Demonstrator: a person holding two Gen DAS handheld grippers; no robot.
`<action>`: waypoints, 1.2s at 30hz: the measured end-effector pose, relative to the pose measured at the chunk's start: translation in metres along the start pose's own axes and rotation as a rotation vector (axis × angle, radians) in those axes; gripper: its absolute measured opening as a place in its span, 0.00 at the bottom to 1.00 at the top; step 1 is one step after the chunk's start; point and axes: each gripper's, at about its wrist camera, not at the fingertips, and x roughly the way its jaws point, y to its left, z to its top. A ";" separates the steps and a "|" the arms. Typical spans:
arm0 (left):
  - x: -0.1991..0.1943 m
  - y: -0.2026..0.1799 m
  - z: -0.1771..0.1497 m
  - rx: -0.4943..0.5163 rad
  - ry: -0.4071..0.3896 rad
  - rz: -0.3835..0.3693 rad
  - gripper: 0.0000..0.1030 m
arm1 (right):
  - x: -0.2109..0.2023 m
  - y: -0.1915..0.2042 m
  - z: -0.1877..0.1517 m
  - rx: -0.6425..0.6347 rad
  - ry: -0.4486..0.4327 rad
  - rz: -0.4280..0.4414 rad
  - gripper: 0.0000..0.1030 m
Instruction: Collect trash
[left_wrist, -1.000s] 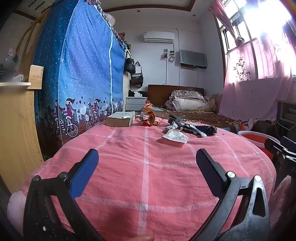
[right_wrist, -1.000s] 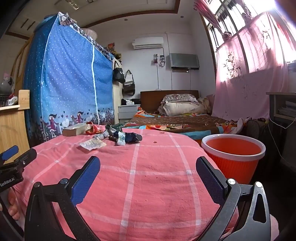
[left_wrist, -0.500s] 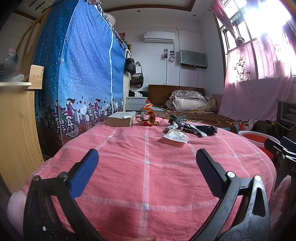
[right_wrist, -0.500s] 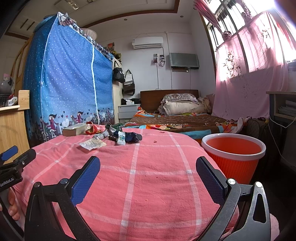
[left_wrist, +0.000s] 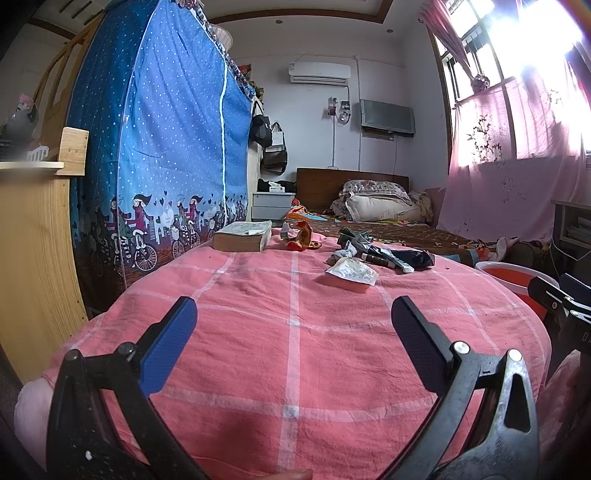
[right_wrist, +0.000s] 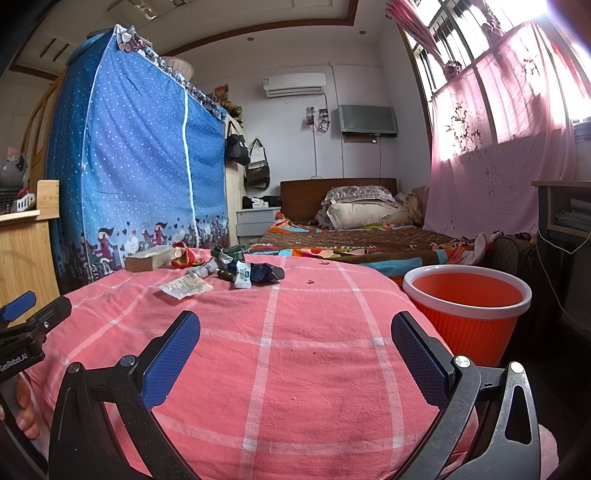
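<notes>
Trash lies at the far side of a pink checked cloth (left_wrist: 295, 332) (right_wrist: 280, 350): a flat white wrapper (left_wrist: 351, 270) (right_wrist: 185, 287), a heap of dark wrappers and tubes (left_wrist: 384, 253) (right_wrist: 247, 271), and a red-orange wrapper (left_wrist: 301, 238) (right_wrist: 183, 256). An orange bin with a white rim (right_wrist: 467, 306) (left_wrist: 509, 277) stands to the right of the cloth. My left gripper (left_wrist: 293, 325) and my right gripper (right_wrist: 295, 338) both hang open over the near part of the cloth, with nothing between their fingers, well short of the trash.
A thick book (left_wrist: 242, 236) (right_wrist: 150, 258) lies at the far left of the cloth. A wooden shelf (left_wrist: 33, 240) and a blue dotted wardrobe cover (left_wrist: 155, 147) stand on the left. A bed (right_wrist: 351, 240) and pink curtains (right_wrist: 498, 147) are behind.
</notes>
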 end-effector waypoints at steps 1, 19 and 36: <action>0.000 0.000 0.000 0.000 -0.001 0.000 1.00 | 0.000 0.000 0.000 0.001 0.000 0.000 1.00; -0.001 0.002 -0.001 -0.002 -0.001 -0.001 1.00 | 0.000 -0.002 0.000 0.004 0.002 0.001 1.00; 0.000 0.002 -0.001 -0.003 -0.001 -0.001 1.00 | 0.001 -0.003 -0.001 0.007 0.004 0.003 1.00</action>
